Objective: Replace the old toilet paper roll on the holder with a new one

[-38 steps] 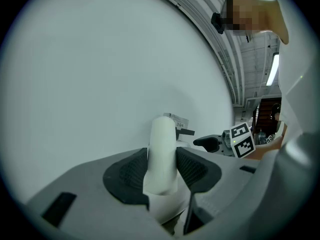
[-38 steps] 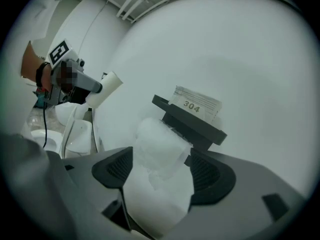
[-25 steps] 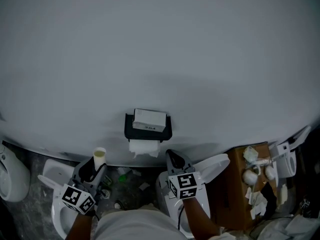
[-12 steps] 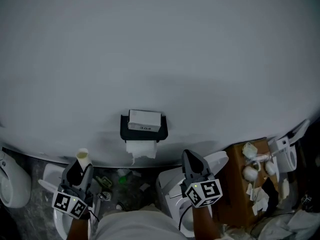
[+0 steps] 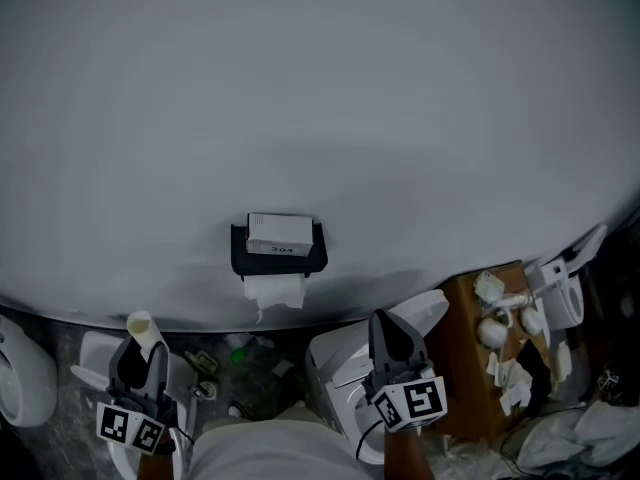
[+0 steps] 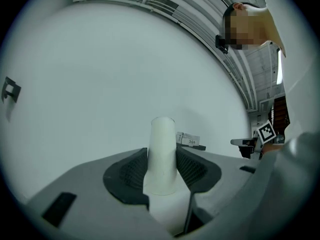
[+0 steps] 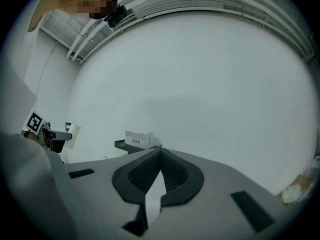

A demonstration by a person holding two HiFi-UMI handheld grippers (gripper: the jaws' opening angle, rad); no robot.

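A black wall holder (image 5: 278, 260) carries a white box marked 304 (image 5: 280, 234) on top, and a tail of white paper (image 5: 273, 293) hangs below it. My left gripper (image 5: 141, 349), low at the left and away from the wall, is shut on a pale cardboard tube (image 5: 140, 328). The tube (image 6: 161, 151) stands upright between the pads in the left gripper view. My right gripper (image 5: 386, 330) is to the right of the holder and below it, shut, with nothing seen at its tips (image 7: 160, 150). From there the holder (image 7: 131, 145) lies ahead to the left.
A white toilet (image 5: 340, 373) sits under my right gripper, and another white fixture (image 5: 98, 356) is beside the left one. A urinal (image 5: 20, 380) is at the far left. A brown box (image 5: 470, 358) strewn with paper scraps stands at the right. Litter (image 5: 240, 353) lies on the floor.
Both grippers have drawn back from the wall and apart: the left one leftwards with the tube, the right one rightwards. The holder now sits higher in the picture.
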